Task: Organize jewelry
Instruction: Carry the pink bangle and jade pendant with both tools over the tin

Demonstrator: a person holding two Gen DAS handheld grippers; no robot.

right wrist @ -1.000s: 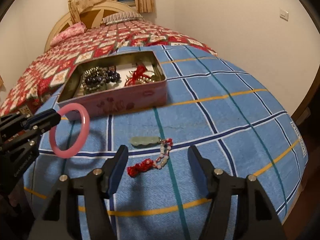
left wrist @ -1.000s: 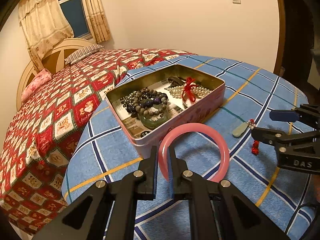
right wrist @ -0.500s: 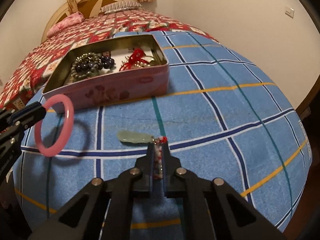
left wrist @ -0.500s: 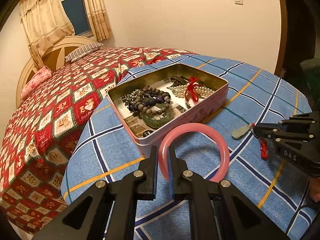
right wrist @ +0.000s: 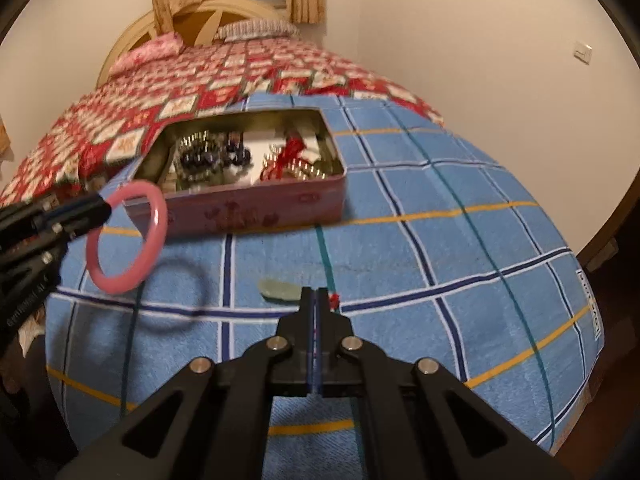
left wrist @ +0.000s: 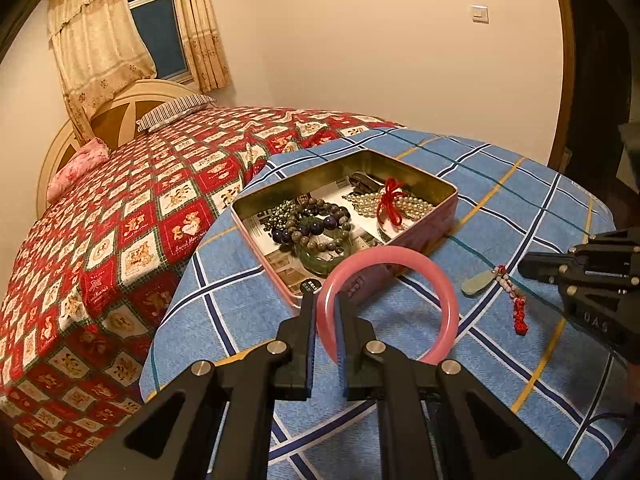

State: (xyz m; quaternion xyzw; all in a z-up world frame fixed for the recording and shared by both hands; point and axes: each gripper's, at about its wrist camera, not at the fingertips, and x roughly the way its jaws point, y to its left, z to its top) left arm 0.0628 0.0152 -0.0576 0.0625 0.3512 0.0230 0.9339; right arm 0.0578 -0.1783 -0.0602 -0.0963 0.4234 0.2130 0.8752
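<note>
A: Grippers first, what do the 2 hold?

B: Left gripper is clamped on a pink bangle, lifted above the blue checked cloth. Right gripper is closed tight on the beaded cord of a pendant, whose pale green stone sits at the fingertips.

A: And beyond them?

B: Just past the bangle sits an open pink tin holding bead bracelets and pearls tied with red cord. Behind it, a bed with a red patchwork quilt.
</note>
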